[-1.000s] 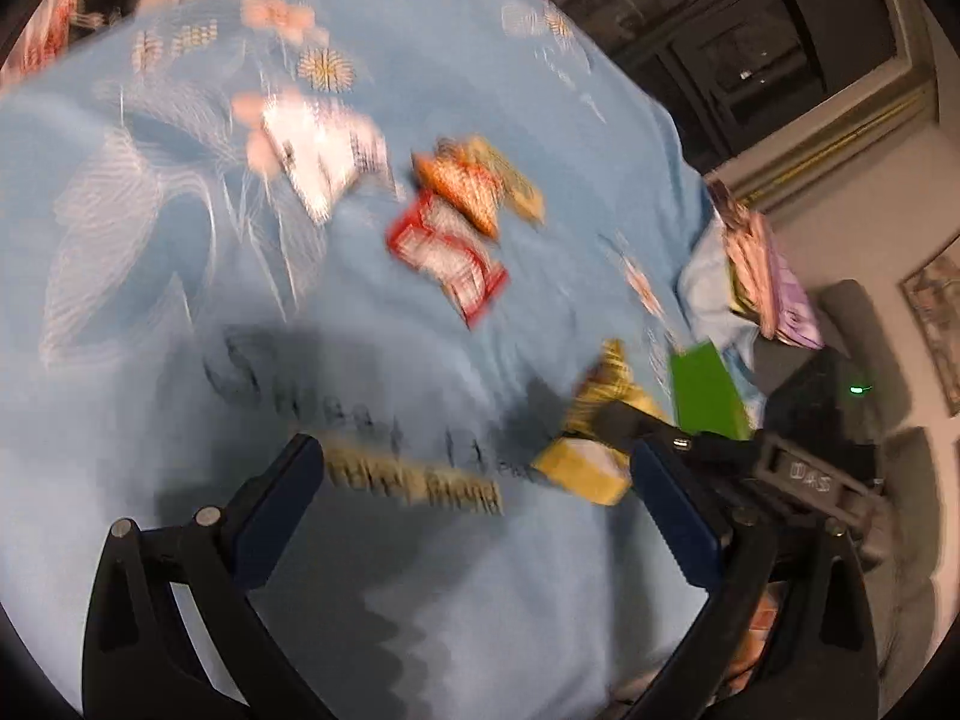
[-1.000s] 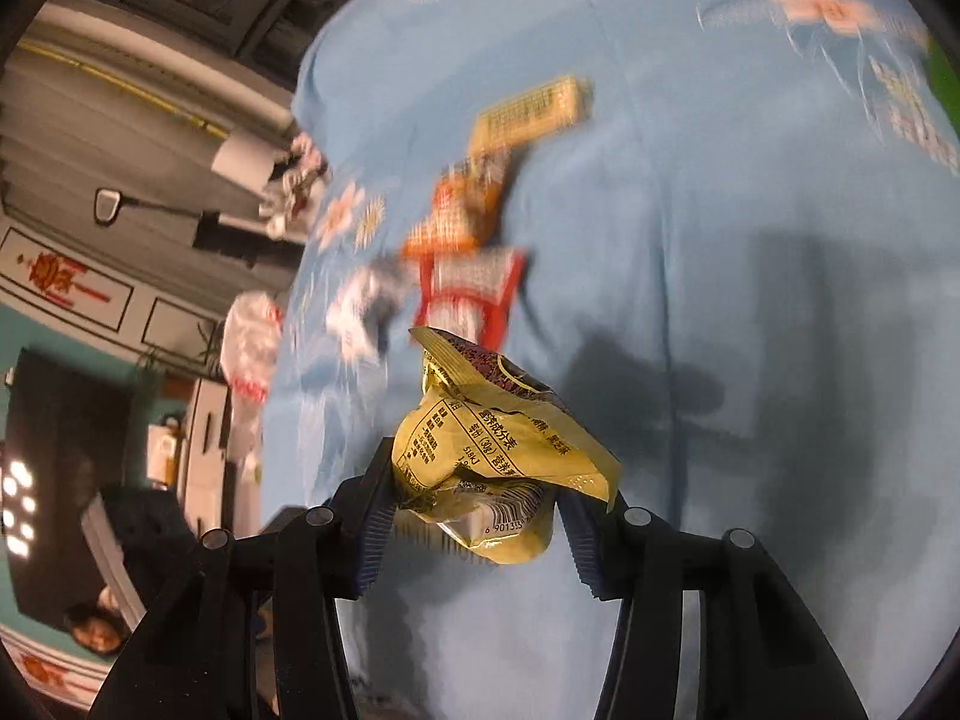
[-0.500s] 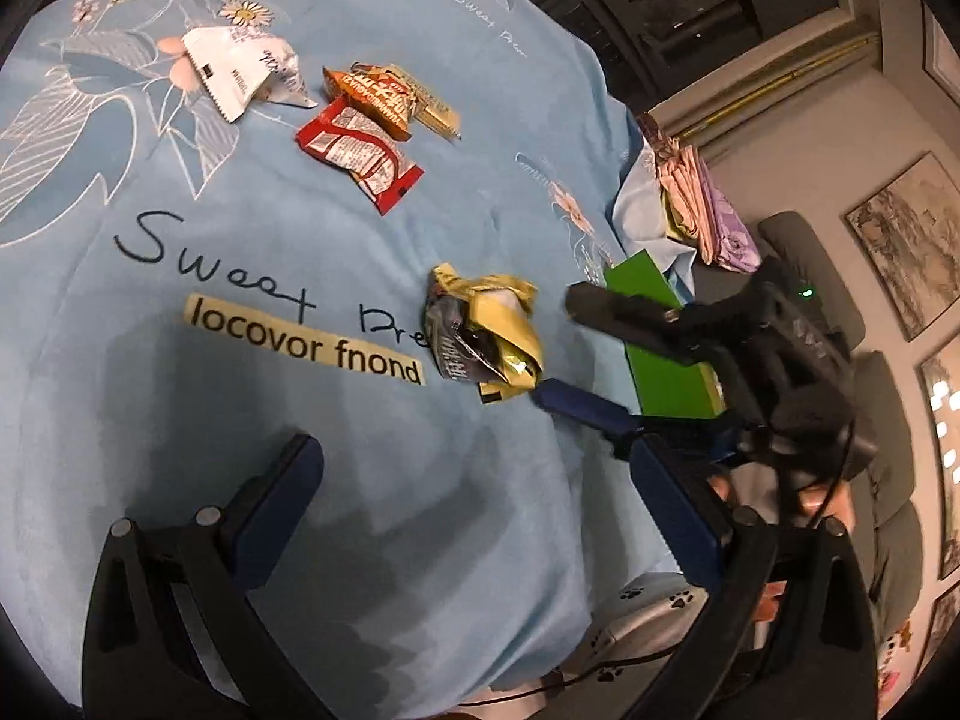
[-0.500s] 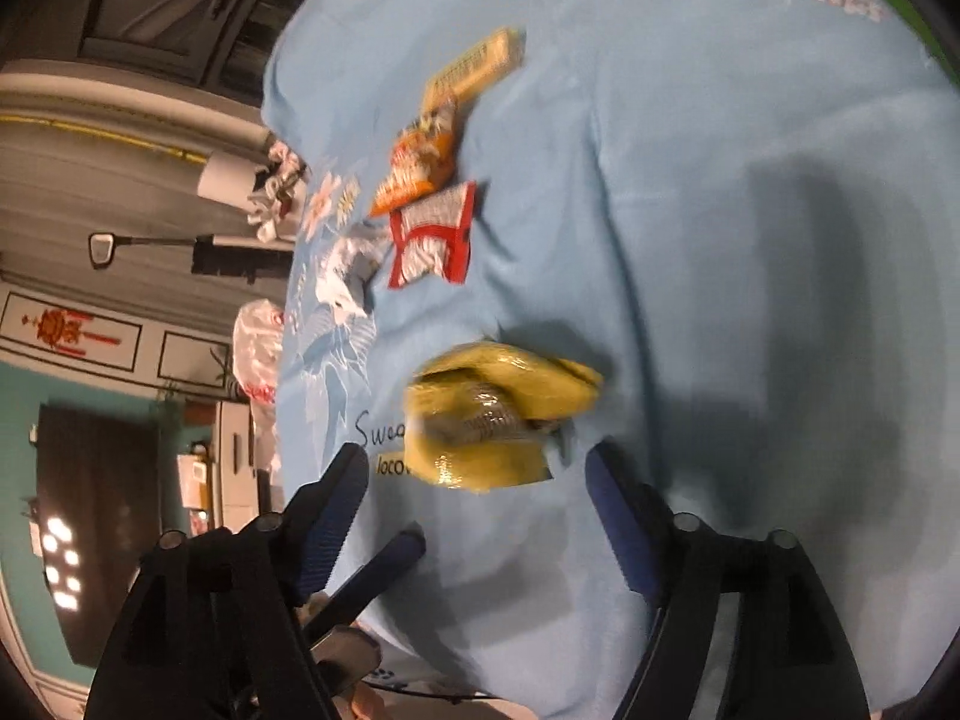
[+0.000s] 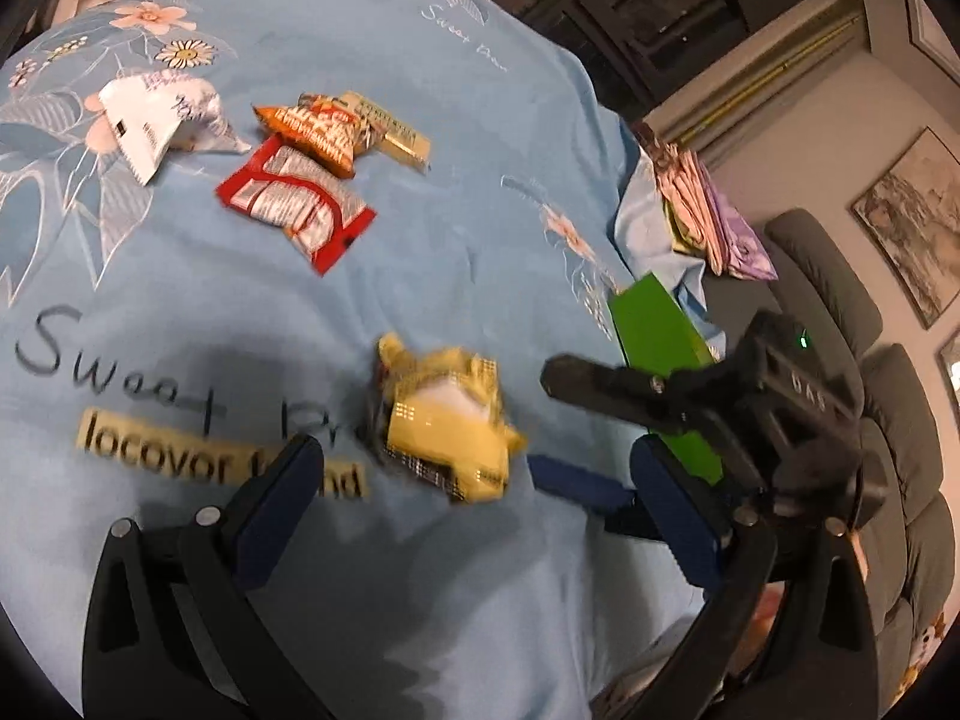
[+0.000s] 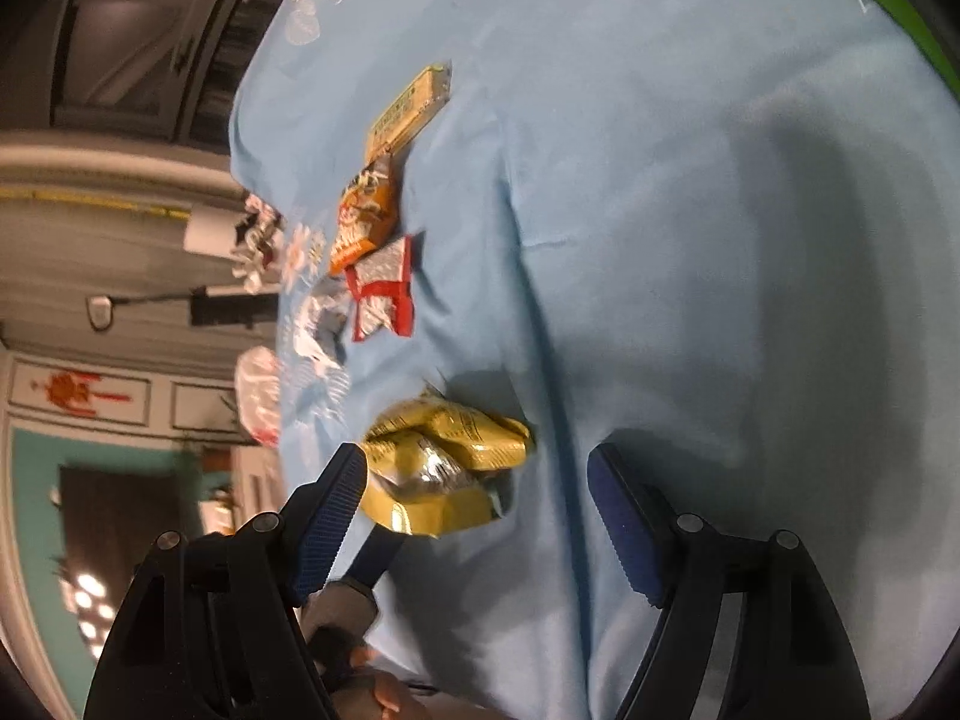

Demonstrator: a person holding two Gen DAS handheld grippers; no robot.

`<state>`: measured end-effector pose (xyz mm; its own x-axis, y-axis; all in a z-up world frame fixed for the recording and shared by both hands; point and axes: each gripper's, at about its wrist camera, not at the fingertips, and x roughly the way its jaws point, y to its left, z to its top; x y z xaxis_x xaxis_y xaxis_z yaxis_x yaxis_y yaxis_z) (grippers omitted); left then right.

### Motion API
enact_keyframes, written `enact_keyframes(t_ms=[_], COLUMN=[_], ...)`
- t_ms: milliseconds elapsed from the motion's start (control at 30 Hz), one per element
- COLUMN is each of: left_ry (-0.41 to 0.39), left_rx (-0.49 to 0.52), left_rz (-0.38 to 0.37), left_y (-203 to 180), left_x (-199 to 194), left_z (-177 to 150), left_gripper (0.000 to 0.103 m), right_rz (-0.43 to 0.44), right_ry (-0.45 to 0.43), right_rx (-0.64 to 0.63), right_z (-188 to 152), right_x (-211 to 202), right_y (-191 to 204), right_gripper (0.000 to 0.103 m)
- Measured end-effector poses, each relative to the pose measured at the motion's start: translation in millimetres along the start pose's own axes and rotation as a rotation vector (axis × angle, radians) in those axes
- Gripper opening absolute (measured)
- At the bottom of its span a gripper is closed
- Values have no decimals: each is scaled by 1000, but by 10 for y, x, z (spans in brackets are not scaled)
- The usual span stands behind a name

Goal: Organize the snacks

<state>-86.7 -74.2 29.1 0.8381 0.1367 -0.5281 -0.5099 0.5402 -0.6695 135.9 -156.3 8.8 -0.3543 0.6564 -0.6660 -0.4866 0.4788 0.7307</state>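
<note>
While the blue cloth (image 5: 456, 192) covers the whole work surface and gives a soft, slightly rumpled bed for everything on it, a green box (image 5: 657, 324) sits at its edge on the right of the left wrist view, probably the place the snacks are meant to go, though nothing lies in it that can be seen. Both tools come next in size. The right gripper (image 6: 477, 501) has its jaws spread wide with nothing pressed between the pads; the left gripper (image 5: 474, 483) likewise stands wide open and empty, its fingers set to either side of the nearest packet, as if lining up to take it. That packet, a crumpled yellow bag (image 5: 447, 423), lies loose on the cloth between the two tools, near the printed lettering; in the right wrist view it sits just beside the left-hand pad, whether touching I cannot tell. Farther back, well apart from it, four smaller snacks lie close together: a white bag (image 5: 159, 120), a red packet (image 5: 294, 201), an orange packet (image 5: 315, 132) touching or overlapping it, and a thin bar (image 5: 390, 132) partly under the orange one. They look unsorted as yet.
</note>
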Motion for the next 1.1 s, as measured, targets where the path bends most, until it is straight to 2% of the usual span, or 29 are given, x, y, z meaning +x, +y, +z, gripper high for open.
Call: enact_keyframes(t_ms=[100, 233, 333, 400, 533, 633, 733, 867, 1033, 1100], left_ry=[-16, -17, -8, 10, 48, 57, 65, 55, 52, 55], left_rx=[-23, -78, -69, -65, -102, -110, -154, -170, -171, -170], left_rz=[20, 6, 6, 13, 18, 35, 35, 37, 31, 56], left_y=[2, 30, 21, 27, 76, 100, 163, 192, 210, 217], left_x=[18, 6, -29, -17, 44, 74, 70, 4, 23, 49], left_z=[71, 128, 154, 153, 150, 145, 145, 148, 139, 139], left_gripper=[102, 101, 98, 95, 81, 77, 77, 78, 78, 76], right_rz=[10, 68, 100, 103, 105, 81, 52, 95, 135, 134], right_ry=[-14, 0, 22, 27, 22, 23, -10, -29, 45, 65], right_rx=[22, 61, 60, 70, 43, 32, 8, -19, 18, 39], right_z=[48, 81, 95, 89, 50, 34, 38, 68, 24, -5], right_x=[13, 63, 84, 91, 56, 62, -11, -147, -17, 61], right_y=[-14, -70, -81, -103, -108, -105, -71, -6, -52, -91], right_gripper=[78, 77, 74, 70, 58, 53, 53, 53, 53, 53])
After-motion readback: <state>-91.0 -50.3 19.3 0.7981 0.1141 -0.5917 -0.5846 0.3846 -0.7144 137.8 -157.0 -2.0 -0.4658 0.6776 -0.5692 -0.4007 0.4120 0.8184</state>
